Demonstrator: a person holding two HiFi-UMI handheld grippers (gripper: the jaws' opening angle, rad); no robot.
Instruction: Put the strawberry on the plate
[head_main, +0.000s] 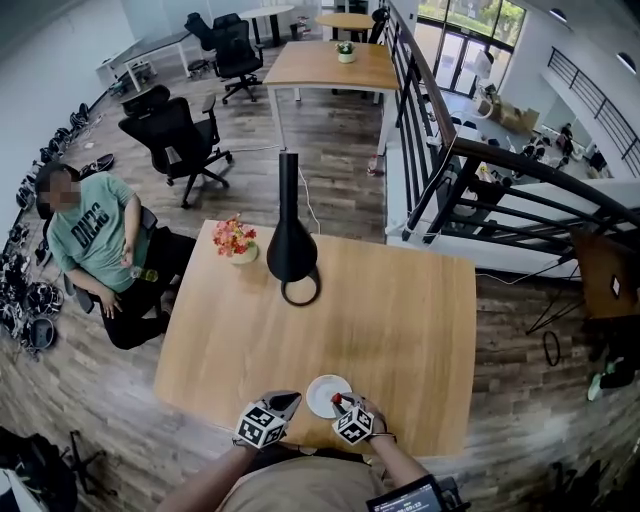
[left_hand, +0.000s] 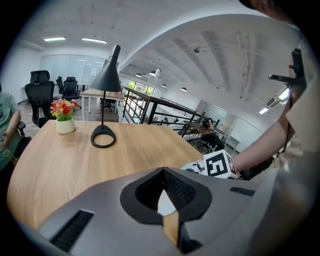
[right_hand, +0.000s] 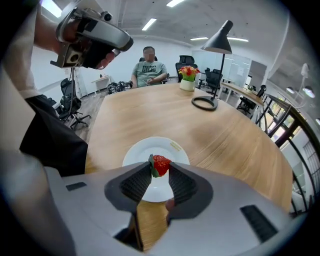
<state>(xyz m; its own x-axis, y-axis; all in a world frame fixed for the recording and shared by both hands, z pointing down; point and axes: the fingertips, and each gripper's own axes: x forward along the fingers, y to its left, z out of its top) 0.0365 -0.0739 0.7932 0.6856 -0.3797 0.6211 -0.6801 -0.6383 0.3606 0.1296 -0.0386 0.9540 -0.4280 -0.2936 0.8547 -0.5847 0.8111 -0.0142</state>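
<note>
A red strawberry (right_hand: 160, 164) with green leaves sits pinched between the tips of my right gripper (right_hand: 159, 168), which is shut on it. It hangs just over the small white plate (right_hand: 145, 150) near the table's front edge. From the head view the plate (head_main: 322, 390) lies between both grippers, with the strawberry (head_main: 338, 400) at its right rim in the right gripper (head_main: 342, 405). My left gripper (head_main: 284, 402) hovers at the plate's left side, apart from it. Its jaws (left_hand: 163, 172) are shut with nothing held.
A black desk lamp (head_main: 290, 243) and a small pot of flowers (head_main: 237, 241) stand at the wooden table's (head_main: 400, 310) far side. A person in a green shirt (head_main: 95, 238) sits beyond the table's left corner. A black railing (head_main: 450, 170) runs at the right.
</note>
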